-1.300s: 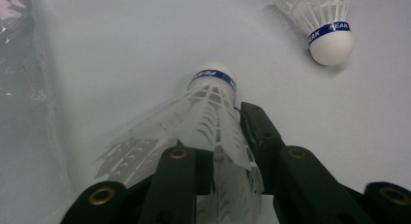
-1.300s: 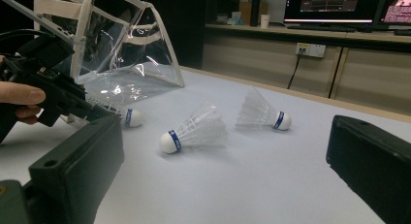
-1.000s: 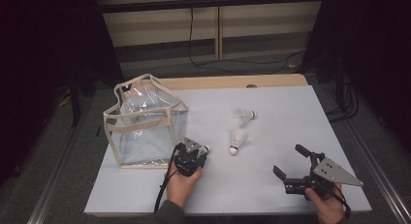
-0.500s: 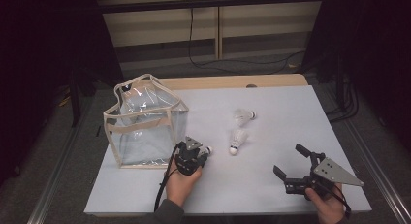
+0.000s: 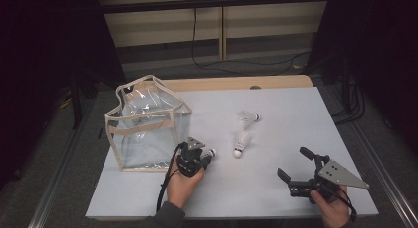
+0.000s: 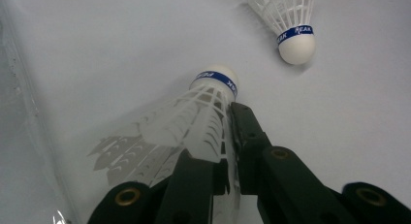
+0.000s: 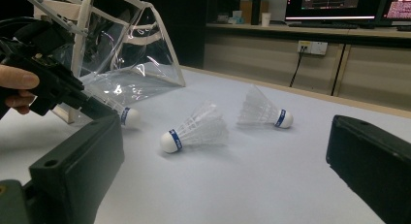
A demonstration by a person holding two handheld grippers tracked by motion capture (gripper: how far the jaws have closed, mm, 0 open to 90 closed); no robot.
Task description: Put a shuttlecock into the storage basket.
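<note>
My rig, itemised: left tongs (image 5: 206, 159), black body, black cable looping back past the wrist; two matte black jaws with brass-coloured rivets (seen in the left gripper view). Right tongs (image 5: 299, 170), black, blocky jaws, topped by a grey three-cornered plate with small dark screws. Dark grey sleeve (image 5: 165, 219) at the left wrist.

"peak" on the blue band of the far shuttlecock (image 6: 291, 25), upside down

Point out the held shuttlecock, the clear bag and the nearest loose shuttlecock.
Held shuttlecock (image 6: 203, 120), left gripper view, on its skirt.
Clear bag (image 5: 148, 127), high view, on its front wall.
Nearest loose shuttlecock (image 5: 241, 141), high view, on its skirt.
</note>
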